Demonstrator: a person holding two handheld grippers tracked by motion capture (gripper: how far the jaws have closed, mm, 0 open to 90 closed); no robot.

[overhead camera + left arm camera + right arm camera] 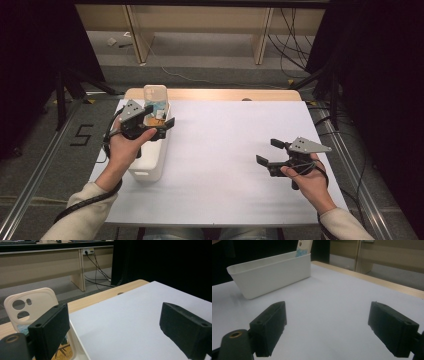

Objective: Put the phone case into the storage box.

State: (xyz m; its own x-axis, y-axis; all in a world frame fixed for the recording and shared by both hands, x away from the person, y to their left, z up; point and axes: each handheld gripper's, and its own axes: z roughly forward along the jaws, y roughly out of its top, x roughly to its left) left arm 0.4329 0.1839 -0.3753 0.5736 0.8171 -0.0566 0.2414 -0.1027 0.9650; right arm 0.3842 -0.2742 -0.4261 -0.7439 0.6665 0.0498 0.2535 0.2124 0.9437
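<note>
Phone case [154, 94], cream-coloured, smooth, rounded at the corners, standing on end in the far end of a white bin [150, 162]; long axis upright, tilted slightly, camera cut-outs at the top. In the left gripper view, case [30, 307] with three round and oval holes, matte plastic. Bin long, narrow, thin-walled, smooth plastic, lying lengthwise along the left side of the desk [230, 165], itself covered in a plain white sheet with a wooden edge at the far side. Left gripper [159, 121] over the bin, jaws spread wide, pinching nothing. Right gripper [268, 152] above bare desk, well apart from the bin, jaws likewise spread and empty.
</note>
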